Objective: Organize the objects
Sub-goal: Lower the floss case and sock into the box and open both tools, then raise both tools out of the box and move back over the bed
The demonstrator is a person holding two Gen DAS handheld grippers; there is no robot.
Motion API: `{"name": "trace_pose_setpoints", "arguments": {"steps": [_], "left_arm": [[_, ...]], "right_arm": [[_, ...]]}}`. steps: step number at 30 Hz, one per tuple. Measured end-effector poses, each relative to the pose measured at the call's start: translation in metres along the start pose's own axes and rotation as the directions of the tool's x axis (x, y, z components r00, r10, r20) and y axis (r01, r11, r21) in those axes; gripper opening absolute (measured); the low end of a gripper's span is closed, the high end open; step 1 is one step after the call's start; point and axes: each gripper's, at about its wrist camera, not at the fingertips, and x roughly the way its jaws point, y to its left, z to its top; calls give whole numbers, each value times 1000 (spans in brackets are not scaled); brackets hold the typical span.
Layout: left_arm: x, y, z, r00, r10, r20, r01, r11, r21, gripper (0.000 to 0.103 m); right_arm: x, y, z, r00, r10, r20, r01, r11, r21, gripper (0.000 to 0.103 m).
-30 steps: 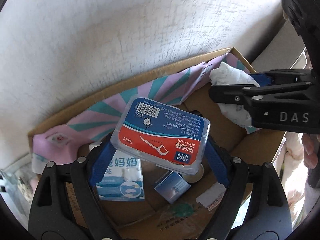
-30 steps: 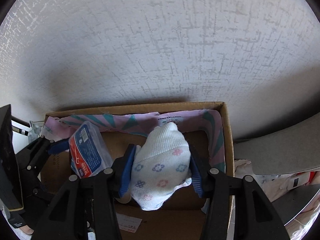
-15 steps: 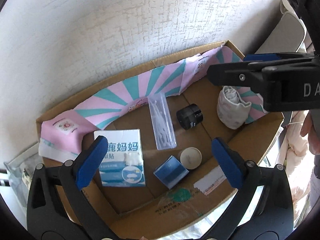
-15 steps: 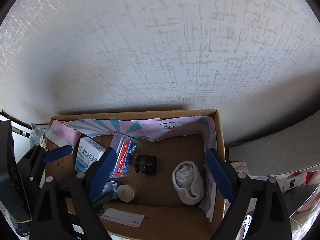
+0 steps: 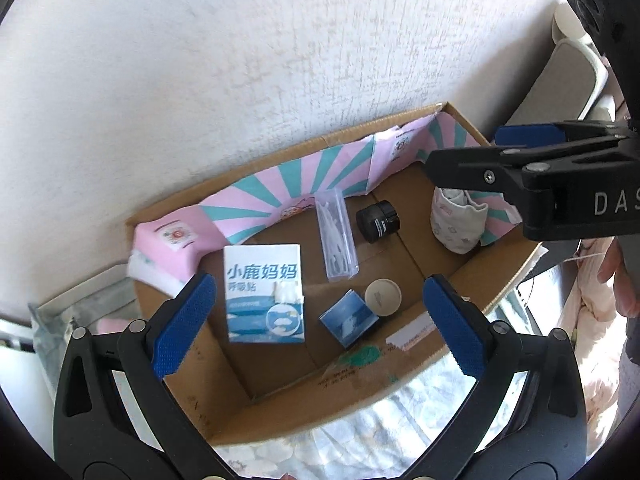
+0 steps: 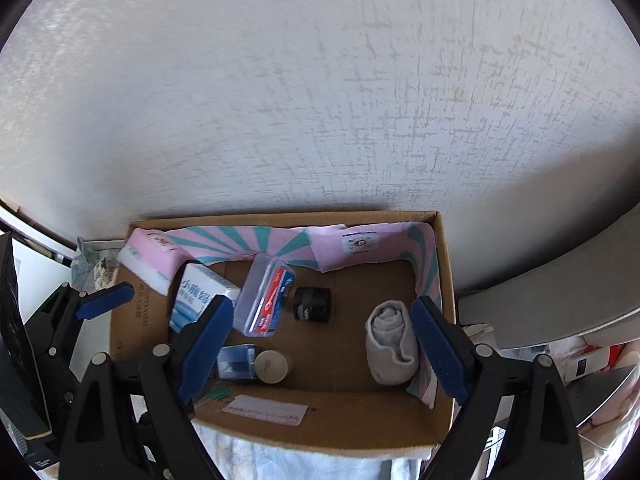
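Observation:
An open cardboard box [image 5: 500, 276] [image 6: 446, 264] stands against a white wall. Inside lie a clear floss-pick case [image 5: 336, 236] [image 6: 266, 300], a rolled white sock [image 5: 456, 224] [image 6: 390, 344], a blue-and-white carton [image 5: 264, 292] [image 6: 200, 296], a black jar [image 5: 378, 220] [image 6: 312, 304], a small blue packet [image 5: 350, 320] [image 6: 236, 362] and a beige round lid [image 5: 383, 297] [image 6: 272, 366]. My left gripper [image 5: 316, 324] is open and empty above the box's near side. My right gripper [image 6: 320, 356] is open and empty above the box, and shows in the left wrist view [image 5: 520, 152].
A pink-and-teal striped pack [image 5: 288, 192] [image 6: 260, 240] lines the box's back and right walls. The box rests on a pale patterned cloth [image 5: 380, 432]. A grey chair back [image 6: 560, 280] stands to the right, with pink bedding [image 6: 600, 396] below it.
Both grippers opened and pulled back up. The floss-pick case left my left gripper and the sock left my right; both now lie in the box.

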Motion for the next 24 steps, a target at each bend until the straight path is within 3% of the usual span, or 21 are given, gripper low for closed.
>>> {"name": "trace_pose_setpoints", "arguments": {"steps": [7, 12, 24], "left_arm": [[-28, -24, -7, 998, 28, 58, -26, 999, -37, 103], [-63, -16, -18, 992, 57, 115, -48, 996, -81, 103], [-137, -13, -67, 963, 131, 237, -82, 975, -205, 103]], "right_arm": [[-21, 17, -12, 999, 9, 32, -8, 999, -35, 88], [-43, 30, -27, 998, 15, 67, -11, 998, -58, 88], [-110, 55, -75, 976, 34, 216, -3, 990, -139, 88]]}}
